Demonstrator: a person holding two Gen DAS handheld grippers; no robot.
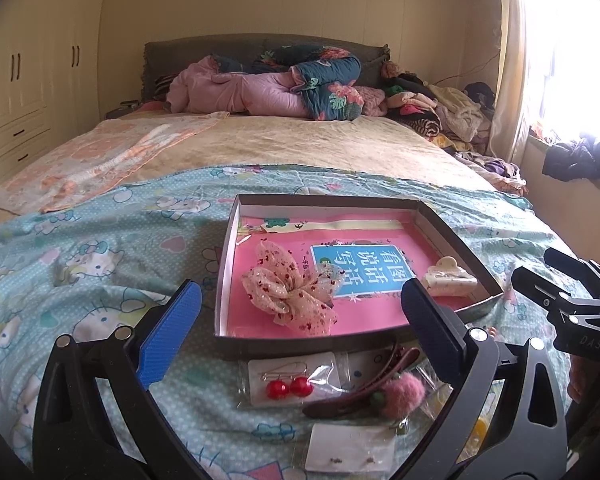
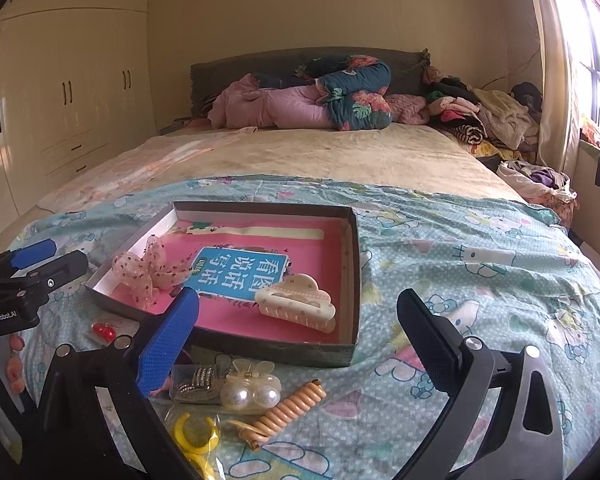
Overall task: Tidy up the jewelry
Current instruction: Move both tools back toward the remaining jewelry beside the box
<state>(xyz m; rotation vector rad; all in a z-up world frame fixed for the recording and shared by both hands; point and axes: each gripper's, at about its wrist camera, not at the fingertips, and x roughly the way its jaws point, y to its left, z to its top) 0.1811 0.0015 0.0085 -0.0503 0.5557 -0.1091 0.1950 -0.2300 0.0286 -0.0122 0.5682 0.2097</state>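
Note:
A shallow grey box (image 1: 300, 347) (image 2: 276, 350) lined with a pink book lies on the bed. Inside it are a pink dotted fabric bow (image 1: 288, 294) (image 2: 148, 272) and a cream claw clip (image 1: 450, 276) (image 2: 296, 302). In front of the box lie red bead earrings on a card (image 1: 288, 386) (image 2: 104, 330), a brown hair clip with a pink pompom (image 1: 364, 394), a stud earring card (image 1: 350, 446), a pearl bow clip (image 2: 250, 391), an orange spiral hair tie (image 2: 288, 410) and a yellow ring (image 2: 196, 436). My left gripper (image 1: 300, 288) (image 2: 60, 257) is open and empty. My right gripper (image 2: 298, 296) (image 1: 540, 266) is open and empty too.
A blue cartoon-print sheet (image 1: 80, 264) covers the near end of the bed. Rolled quilts (image 1: 284, 88) and piled clothes (image 1: 440, 112) lie at the headboard. Cream wardrobes (image 2: 60, 92) stand on the left, a bright window (image 1: 572, 60) on the right. A hand's fingers (image 2: 14, 360) show low left.

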